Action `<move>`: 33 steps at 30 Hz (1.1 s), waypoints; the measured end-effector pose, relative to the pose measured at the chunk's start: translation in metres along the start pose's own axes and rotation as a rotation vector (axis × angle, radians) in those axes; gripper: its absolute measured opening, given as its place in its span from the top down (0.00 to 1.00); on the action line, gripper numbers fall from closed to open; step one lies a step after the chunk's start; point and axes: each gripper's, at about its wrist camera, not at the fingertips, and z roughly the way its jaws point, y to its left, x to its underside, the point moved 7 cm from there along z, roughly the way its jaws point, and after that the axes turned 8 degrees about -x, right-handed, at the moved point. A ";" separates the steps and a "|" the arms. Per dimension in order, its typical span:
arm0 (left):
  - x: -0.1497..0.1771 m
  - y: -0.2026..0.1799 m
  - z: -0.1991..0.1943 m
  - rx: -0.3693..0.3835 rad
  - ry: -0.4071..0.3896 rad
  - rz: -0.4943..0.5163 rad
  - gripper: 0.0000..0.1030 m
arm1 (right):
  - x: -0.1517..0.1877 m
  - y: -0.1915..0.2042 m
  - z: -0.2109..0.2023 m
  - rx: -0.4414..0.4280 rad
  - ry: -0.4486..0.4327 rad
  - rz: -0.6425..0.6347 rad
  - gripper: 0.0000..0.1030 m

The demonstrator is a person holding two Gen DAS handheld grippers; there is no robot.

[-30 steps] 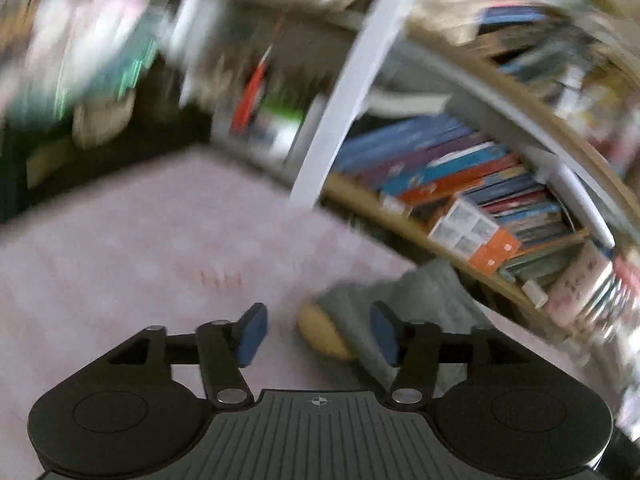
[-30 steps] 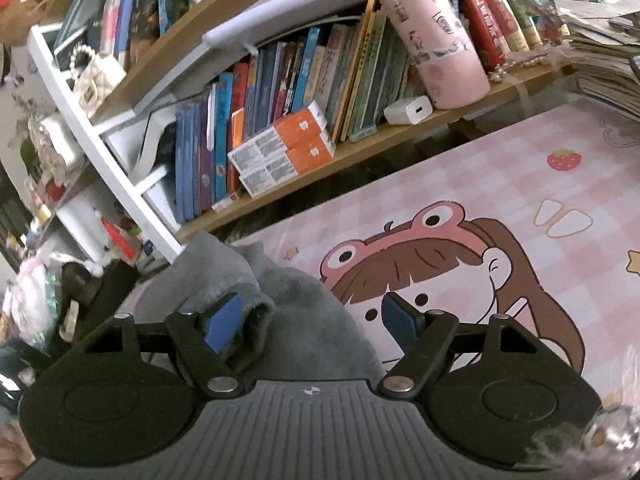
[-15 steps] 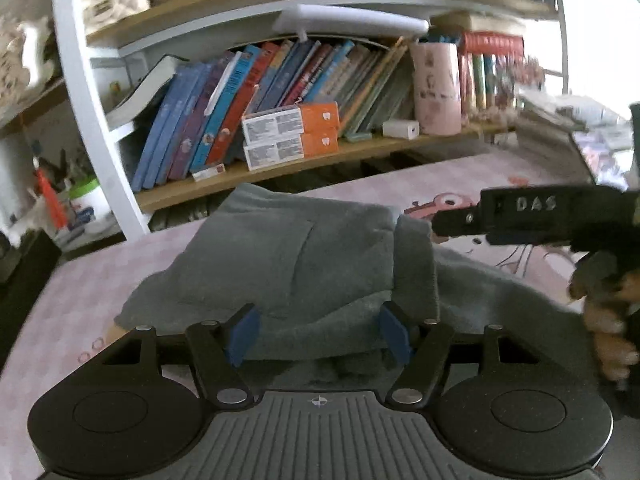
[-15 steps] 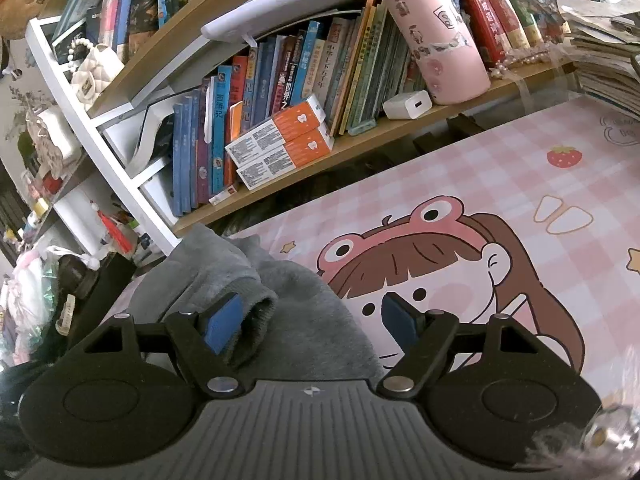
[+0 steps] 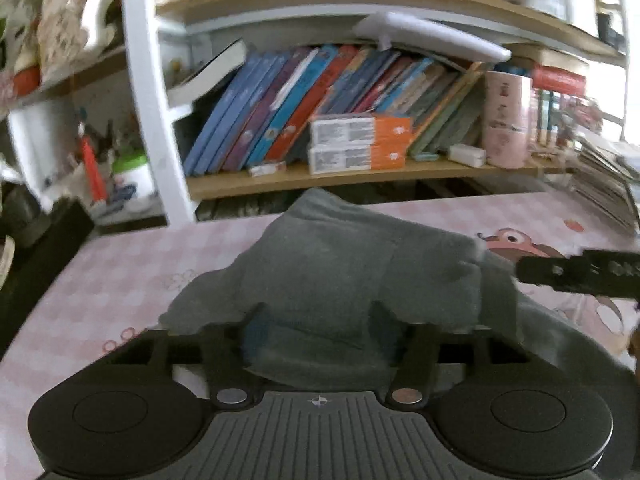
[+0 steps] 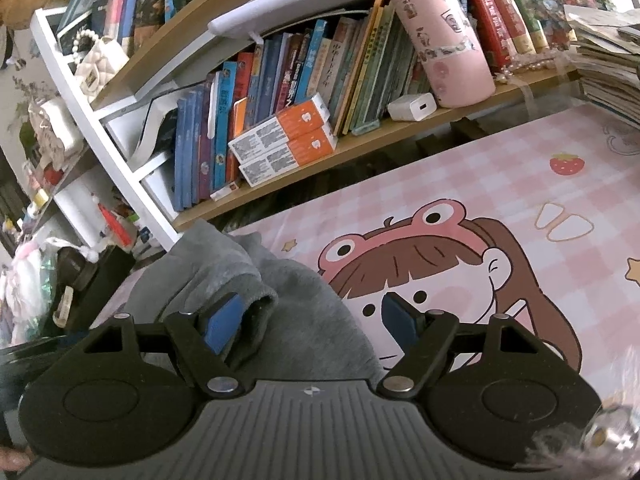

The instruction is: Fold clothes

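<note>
Fabric of grey garment (image 5: pixel 340 280) now seemingly lies between left hand-held gripper (image 5: pixel 316 330) fingers.

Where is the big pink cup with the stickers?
In the right wrist view, the tall pink cylindrical cup stands upper right on the wooden shelf, beside the white charger block.

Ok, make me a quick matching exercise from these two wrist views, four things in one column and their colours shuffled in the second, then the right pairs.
Column one:
1. garment lying on the table
2. tall cylinder on the shelf
3. charger block beside the cylinder
4. pads on the right gripper fingers

Column two:
A. white
B. blue
C. grey
D. pink

Pairs: 1-C, 2-D, 3-A, 4-B
</note>
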 end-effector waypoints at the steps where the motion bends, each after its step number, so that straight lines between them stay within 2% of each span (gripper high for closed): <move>1: 0.001 -0.005 -0.003 0.008 -0.011 0.022 0.30 | 0.000 0.000 0.000 -0.001 0.003 -0.001 0.26; 4: -0.005 -0.020 -0.005 -0.002 -0.036 0.078 0.28 | 0.001 0.000 0.001 0.000 0.003 0.003 0.26; 6: -0.012 -0.028 -0.008 -0.002 -0.067 0.091 0.23 | 0.003 -0.002 0.002 0.004 0.009 0.009 0.26; 9: -0.019 -0.033 -0.020 -0.006 -0.128 0.122 0.23 | 0.005 -0.003 0.005 0.007 0.017 0.012 0.26; 11: -0.019 -0.032 -0.030 -0.002 -0.164 0.150 0.14 | 0.007 -0.004 0.007 0.015 0.027 0.010 0.26; 16: -0.006 -0.036 -0.032 -0.003 -0.106 0.219 0.13 | 0.001 -0.005 0.001 0.014 0.007 0.002 0.26; 21: 0.006 -0.055 -0.029 0.055 -0.073 0.229 0.13 | -0.001 -0.008 0.001 0.014 0.013 0.017 0.26; 26: 0.011 -0.092 -0.021 0.068 -0.071 0.358 0.13 | -0.001 -0.006 -0.001 0.021 0.004 0.003 0.26; 29: 0.013 -0.107 -0.012 0.024 -0.080 0.449 0.13 | -0.004 -0.010 -0.002 0.028 -0.008 0.016 0.26; 30: 0.012 -0.106 -0.006 0.012 -0.074 0.456 0.16 | -0.004 -0.010 -0.003 0.029 -0.010 0.019 0.26; 32: 0.010 -0.102 0.006 0.005 -0.045 0.456 0.62 | -0.005 -0.011 -0.004 0.027 -0.014 0.024 0.26; 33: 0.007 -0.094 0.011 0.017 -0.035 0.426 0.64 | -0.006 -0.011 -0.005 0.026 -0.016 0.024 0.26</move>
